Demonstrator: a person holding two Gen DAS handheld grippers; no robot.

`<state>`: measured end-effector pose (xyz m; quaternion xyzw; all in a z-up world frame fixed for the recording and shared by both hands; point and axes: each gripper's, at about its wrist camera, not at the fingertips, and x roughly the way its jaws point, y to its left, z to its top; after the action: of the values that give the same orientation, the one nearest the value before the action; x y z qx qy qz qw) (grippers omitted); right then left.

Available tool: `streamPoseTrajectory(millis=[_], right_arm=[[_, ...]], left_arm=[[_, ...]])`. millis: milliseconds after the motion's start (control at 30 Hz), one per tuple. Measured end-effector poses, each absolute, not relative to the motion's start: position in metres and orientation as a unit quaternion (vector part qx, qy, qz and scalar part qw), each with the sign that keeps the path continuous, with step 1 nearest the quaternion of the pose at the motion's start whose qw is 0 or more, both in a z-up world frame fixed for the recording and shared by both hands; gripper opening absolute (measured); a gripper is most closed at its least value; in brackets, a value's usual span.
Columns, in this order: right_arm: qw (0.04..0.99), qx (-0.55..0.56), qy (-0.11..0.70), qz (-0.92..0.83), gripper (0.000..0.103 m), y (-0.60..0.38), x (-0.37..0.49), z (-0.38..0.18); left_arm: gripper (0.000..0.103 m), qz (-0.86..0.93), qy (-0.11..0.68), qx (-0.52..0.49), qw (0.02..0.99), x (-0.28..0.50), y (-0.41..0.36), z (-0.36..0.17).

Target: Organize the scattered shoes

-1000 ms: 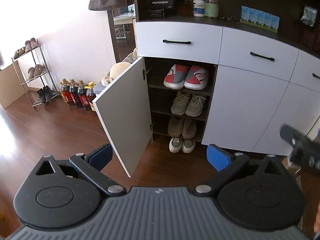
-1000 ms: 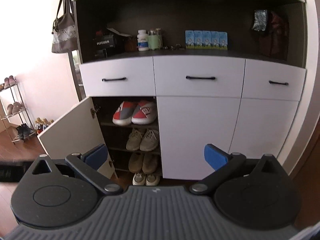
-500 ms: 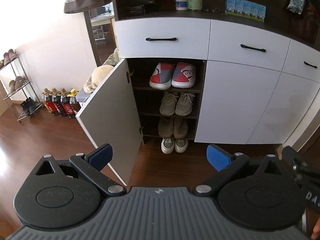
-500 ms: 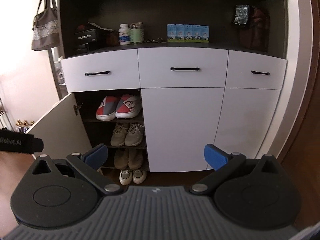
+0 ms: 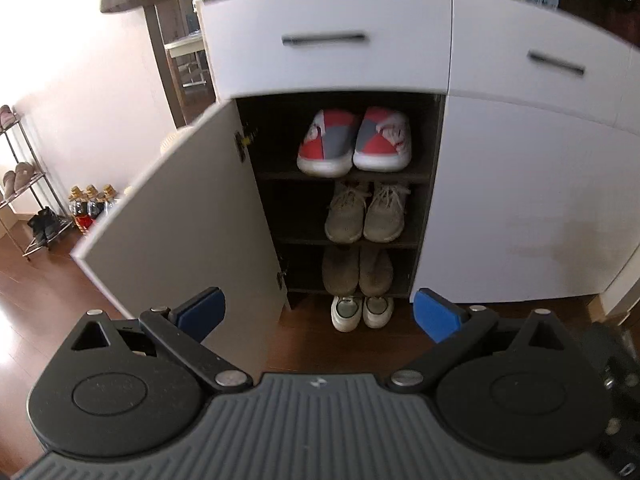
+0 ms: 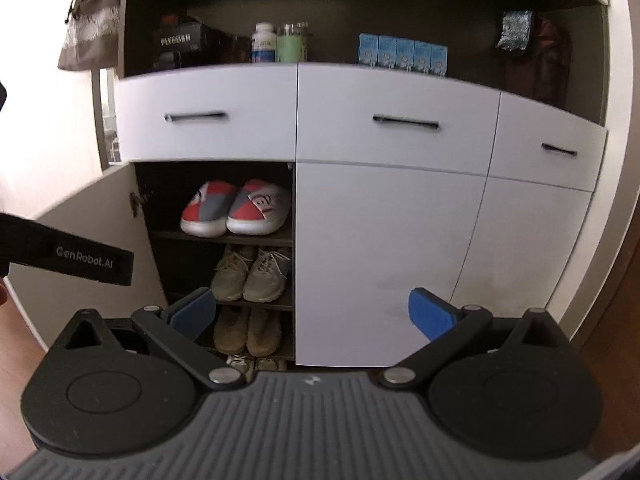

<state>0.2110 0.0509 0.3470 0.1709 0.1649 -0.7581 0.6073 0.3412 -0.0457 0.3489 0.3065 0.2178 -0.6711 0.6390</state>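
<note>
A white shoe cabinet stands ahead with its left door swung open. Inside, red-and-grey slippers fill the top shelf, beige sneakers the middle, brown shoes the lower. White shoes sit on the floor at the cabinet's foot. My left gripper hangs open and empty, facing the open compartment. My right gripper is also open and empty, aimed at the closed middle door. The same slippers and sneakers show at left. The left gripper's body pokes in from the left edge.
Drawers run above the doors, with bottles and cartons in the open niche. A bag hangs at the upper left. A wire shoe rack and drink bottles stand by the left wall on the wood floor.
Both grippers have moved closer to the cabinet, which now looms larger. The left gripper's body reaches further into the right wrist view. Both stayed open.
</note>
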Motion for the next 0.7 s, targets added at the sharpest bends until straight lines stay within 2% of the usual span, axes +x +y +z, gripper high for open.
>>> streamPoseTrajectory(millis=[300,467,700], right_arm=[[0.6,0.179,0.163,-0.762,0.102,0.018,0.19,0.272],[0.595,0.184,0.168,-0.764,0.102,0.004,0.178,0.246],[0.574,0.196,0.167,-0.778,0.102,-0.001,0.157,0.234]], left_arm=[[0.102,-0.667,0.227,0.329,0.629,0.314,-0.076,0.246],[0.102,-0.667,0.231,0.333,0.625,0.298,-0.083,0.22],[0.102,-0.674,0.227,0.336,0.617,0.276,-0.093,0.213]])
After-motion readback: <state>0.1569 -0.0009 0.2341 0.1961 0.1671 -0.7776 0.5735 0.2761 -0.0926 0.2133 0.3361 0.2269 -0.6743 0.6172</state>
